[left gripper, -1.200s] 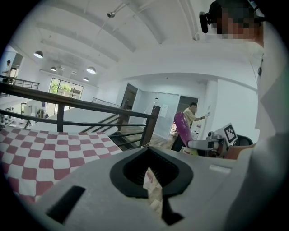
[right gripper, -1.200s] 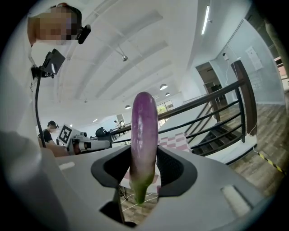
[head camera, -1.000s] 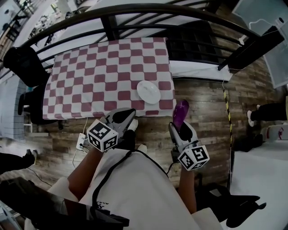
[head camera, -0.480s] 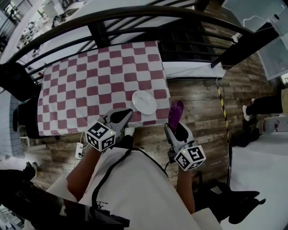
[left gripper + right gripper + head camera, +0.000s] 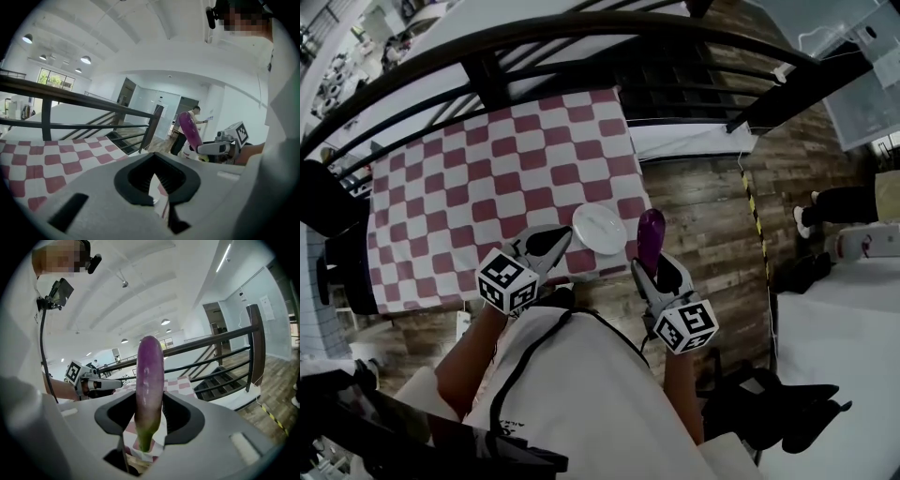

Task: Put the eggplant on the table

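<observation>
From the head view, at lower centre of the frame, we see the right gripper [image 5: 653, 269] clamped on the purple eggplant [image 5: 650, 234]. It holds the eggplant upright just off the lower right corner of the checkered table [image 5: 478, 178], near a white plate [image 5: 599, 228]. The left gripper [image 5: 562, 240] hovers over the table's near edge, left of the plate.

In the left gripper view, we find its jaws drawn together with nothing between them. The eggplant stands tilted at right of centre, above the right gripper.

In the right gripper view, the eggplant fills the centre of the frame. Its green stem end points down between the two pads [image 5: 123, 414] pressed against it.
</observation>
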